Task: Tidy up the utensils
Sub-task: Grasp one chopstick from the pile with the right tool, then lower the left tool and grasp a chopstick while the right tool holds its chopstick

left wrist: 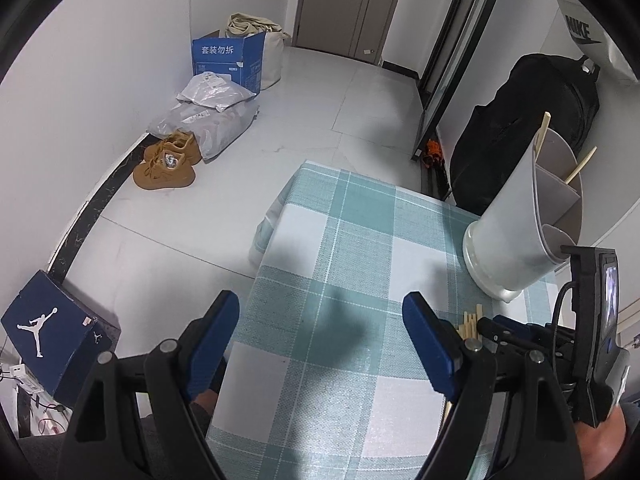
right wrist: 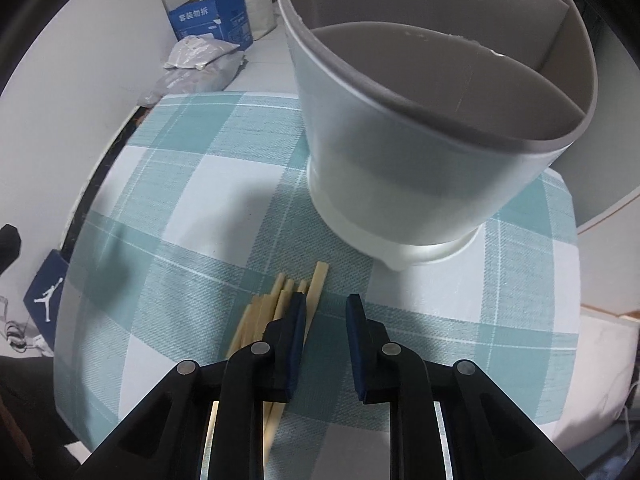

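A white utensil holder (right wrist: 404,168) with grey divided compartments stands on the checked tablecloth (right wrist: 192,208). In the left wrist view the holder (left wrist: 520,232) has two chopsticks (left wrist: 544,132) sticking out of it. Several wooden chopsticks (right wrist: 276,304) lie in a loose bundle on the cloth in front of the holder. My right gripper (right wrist: 325,308) is open and empty, low over the cloth, its left finger over the bundle. My left gripper (left wrist: 320,312) is wide open and empty above the table's left part. The right gripper (left wrist: 516,332) shows at the right of the left wrist view.
The small table (left wrist: 320,240) stands over a white tiled floor. On the floor lie tan shoes (left wrist: 168,164), grey parcel bags (left wrist: 208,116), a blue carton (left wrist: 228,60) and a blue shoebox (left wrist: 56,336). A black backpack (left wrist: 532,120) leans beyond the table's far right.
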The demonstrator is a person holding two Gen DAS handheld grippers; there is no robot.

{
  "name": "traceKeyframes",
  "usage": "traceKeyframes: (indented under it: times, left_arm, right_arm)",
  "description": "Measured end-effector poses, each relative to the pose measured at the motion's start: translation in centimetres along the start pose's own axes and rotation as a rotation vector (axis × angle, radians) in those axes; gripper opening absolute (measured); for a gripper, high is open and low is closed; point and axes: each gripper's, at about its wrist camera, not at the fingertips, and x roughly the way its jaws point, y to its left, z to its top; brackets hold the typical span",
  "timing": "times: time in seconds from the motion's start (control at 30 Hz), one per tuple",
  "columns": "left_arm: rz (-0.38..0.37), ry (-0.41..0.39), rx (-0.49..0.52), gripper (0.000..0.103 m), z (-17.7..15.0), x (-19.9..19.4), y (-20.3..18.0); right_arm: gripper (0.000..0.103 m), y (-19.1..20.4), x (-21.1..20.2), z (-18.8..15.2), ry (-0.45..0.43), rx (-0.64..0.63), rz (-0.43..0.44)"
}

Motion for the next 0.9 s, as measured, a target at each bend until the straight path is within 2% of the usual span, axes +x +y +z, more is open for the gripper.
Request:
traceKeyframes:
  times: [0.27, 0.43, 0.5, 0.7, 0.9]
  left_arm:
    - [0.002, 0.003, -0.007, 0.080, 0.1, 0.0, 0.3]
    - [0.033, -0.004, 0.016, 0.080, -0.2, 0.0, 0.4]
    - [0.040, 0.002, 0.024, 0.080, -0.4, 0.2, 0.4]
    - [0.046, 0.030, 0.067, 0.080, -1.0, 0.8, -0.3]
    - [-0.021, 0.113, 0.122, 0.080, -2.1, 2.0, -1.8]
  right_arm:
    - [0.015, 2.0, 1.1, 1.1, 0.042, -0.033, -0.037]
    - [0.012, 2.5, 1.4, 2.1, 0.031, -0.026, -0.054]
    - [0.007, 2.4, 1.6, 2.2, 0.030, -0.014, -0.036]
    - [0.003, 1.4, 0.5, 0.9, 0.006, 0.002, 0.015]
    - [0.003, -1.4, -2.5, -0.8, -0.073, 0.048, 0.117]
